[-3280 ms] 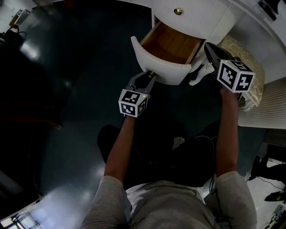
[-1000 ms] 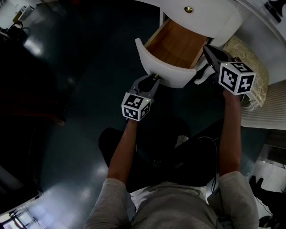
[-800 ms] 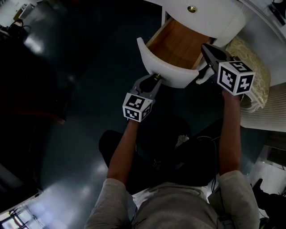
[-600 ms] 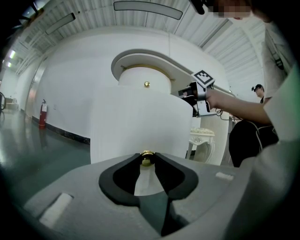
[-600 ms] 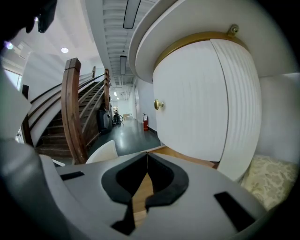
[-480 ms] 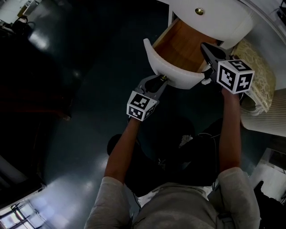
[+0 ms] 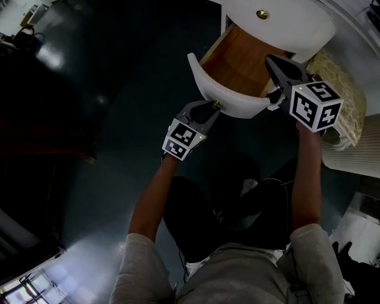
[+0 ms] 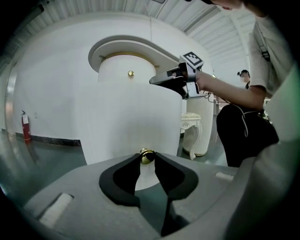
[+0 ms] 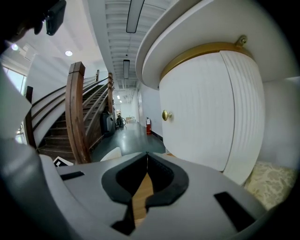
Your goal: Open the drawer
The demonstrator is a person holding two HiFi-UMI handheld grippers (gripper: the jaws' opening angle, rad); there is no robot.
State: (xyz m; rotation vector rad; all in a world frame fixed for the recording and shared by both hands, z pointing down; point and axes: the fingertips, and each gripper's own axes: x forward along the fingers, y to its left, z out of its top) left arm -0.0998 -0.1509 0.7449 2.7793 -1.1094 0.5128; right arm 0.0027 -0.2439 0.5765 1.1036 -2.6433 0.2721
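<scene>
Grey shirt point(image 7: 237, 276), black trousers point(image 7: 261, 205); grey left tool point(image 7: 215, 105) and right tool point(image 7: 268, 59).

We see drawer point(image 7: 228, 89) sticking out under cabinet front point(image 7: 285, 24). Knob point(image 8: 146, 157) on drawer front, btwn left tongs point(image 7: 211, 108). Right tongs point(image 7: 270, 61) at drawer's right side. Stool point(image 7: 341, 95) right of cabinet, just beside right tongs.

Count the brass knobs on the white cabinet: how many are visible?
2. Drawer knob: on the open drawer, clamped by the left gripper. Upper knob: on the closed front above. More may be hidden.
</scene>
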